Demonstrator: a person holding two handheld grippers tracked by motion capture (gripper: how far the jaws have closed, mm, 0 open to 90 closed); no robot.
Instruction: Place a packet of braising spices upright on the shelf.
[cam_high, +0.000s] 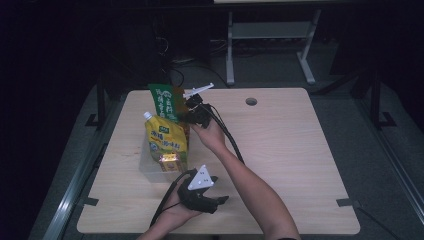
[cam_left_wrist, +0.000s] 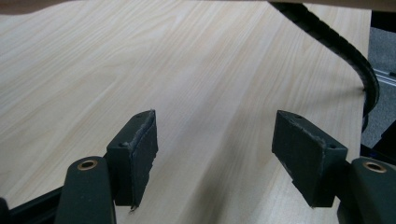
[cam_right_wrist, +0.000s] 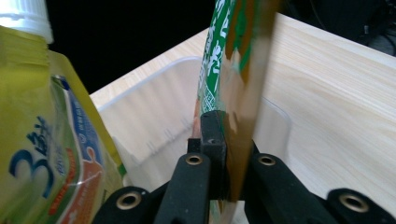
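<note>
Green-and-brown packet (cam_right_wrist: 233, 60), yellow pouch (cam_high: 165, 137) with white cap, pale wood-grain table (cam_high: 280, 145)

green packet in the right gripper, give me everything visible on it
The green packet is a thin, flat pouch, glossy like foil or plastic film, green with pale lettering and a brown panel. It stands nearly upright, edge-on in the right gripper view, over the clear plastic bin. The right gripper is shut on its lower part, pads pressing both faces. A yellow spouted pouch stands close beside it; whether they touch is unclear.

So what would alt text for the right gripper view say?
The right gripper has its black fingers shut on a thin green and brown packet above a clear plastic bin. A yellow spouted pouch stands at left.
</note>
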